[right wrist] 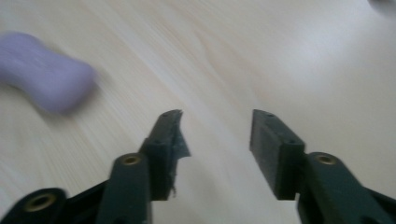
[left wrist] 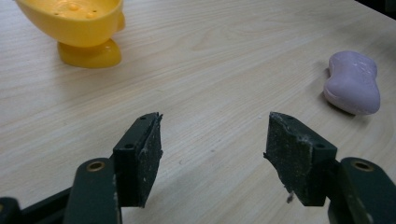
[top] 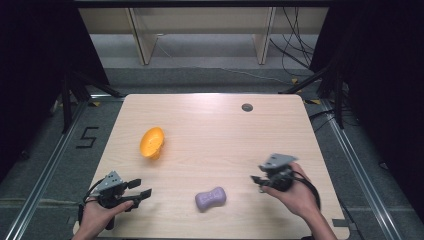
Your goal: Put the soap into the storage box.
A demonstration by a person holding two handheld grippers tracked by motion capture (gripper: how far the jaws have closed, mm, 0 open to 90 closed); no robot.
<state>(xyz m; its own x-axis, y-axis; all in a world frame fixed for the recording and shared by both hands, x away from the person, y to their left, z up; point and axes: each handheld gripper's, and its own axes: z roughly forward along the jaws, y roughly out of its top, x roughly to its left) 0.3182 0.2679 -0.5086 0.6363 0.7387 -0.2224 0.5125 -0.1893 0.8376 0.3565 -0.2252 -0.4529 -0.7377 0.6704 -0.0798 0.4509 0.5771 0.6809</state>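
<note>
Purple soap bar point(top: 210, 198) lies flat on the worktop point(top: 210, 125) near the front edge, between the two hands, touching nothing; peanut-shaped, pinched at the waist, its long axis running roughly left to right across the worktop with a slight tilt; orange soap dish point(top: 152, 142) stands on its foot farther back and to the left, well apart from the bar; its bowl looks empty, with small bumps or holes on the inner floor in the left gripper view point(left wrist: 77, 21). Left tongs point(top: 140, 191) held low at the front left corner, pointing toward the bar; jaws part open with nothing between them, bare wood showing in the gap point(left wrist: 215, 144); bar sits ahead and to the right in that view point(left wrist: 353, 82). Right tongs point(top: 256, 181) at the front right, pointing left across the worktop; jaws likewise part open and empty point(right wrist: 215, 140); bar appears blurred, ahead and to the left of those jaws point(right wrist: 44, 77). By eye the right tongs are a little nearer the bar than the left, though the margin is small; judged, the bar is the thing in hand, and a grip across its narrow waist would suit either hand; the dish seems the likely resting place.
</note>
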